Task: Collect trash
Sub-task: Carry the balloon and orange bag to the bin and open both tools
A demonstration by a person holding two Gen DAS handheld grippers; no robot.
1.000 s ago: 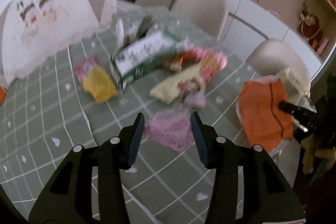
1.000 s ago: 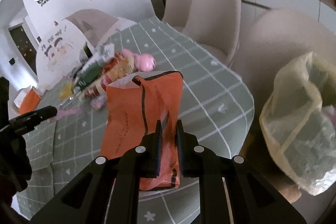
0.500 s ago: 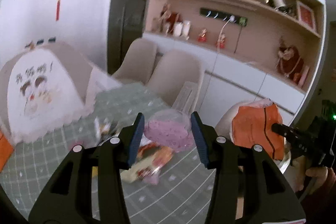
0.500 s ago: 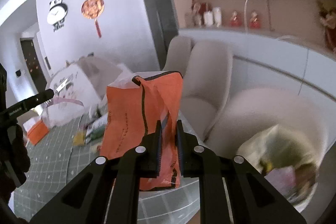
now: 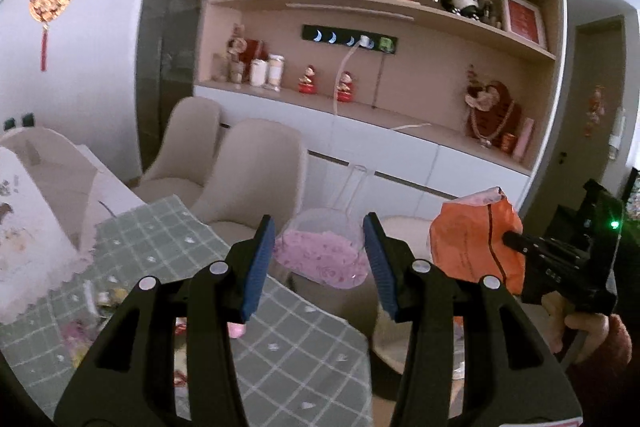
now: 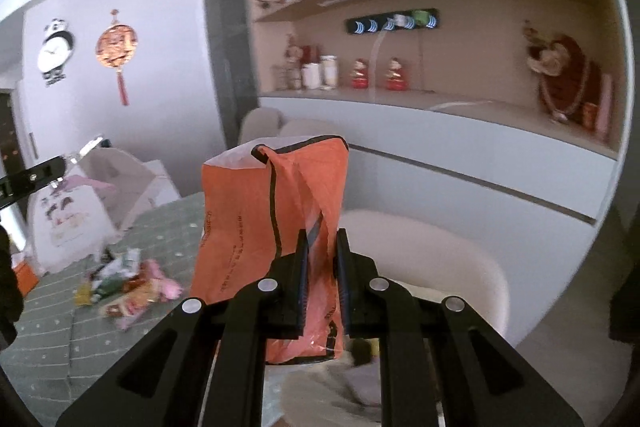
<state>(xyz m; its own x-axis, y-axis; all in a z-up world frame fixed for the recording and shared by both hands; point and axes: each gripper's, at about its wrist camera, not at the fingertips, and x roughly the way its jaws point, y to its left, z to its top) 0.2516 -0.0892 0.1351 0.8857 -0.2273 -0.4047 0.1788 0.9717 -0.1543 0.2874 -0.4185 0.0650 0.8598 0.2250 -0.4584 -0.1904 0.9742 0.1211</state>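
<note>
Both claws have risen since a second ago: views that looked down on the table [image 5: 256, 327] now take in the wall shelves [image 5: 380, 3]. Left claw [image 5: 319, 263] grips a clear bag of pink material [image 5: 320, 259] between its blue pads, held up off the table where it lay before. Right claw [image 6: 322, 281] stays clamped on the orange plastic bag [image 6: 256, 227], hanging upright. Remaining wrappers [image 6: 128, 283] lie heaped on the green checked cloth, well apart from both claws.
</note>
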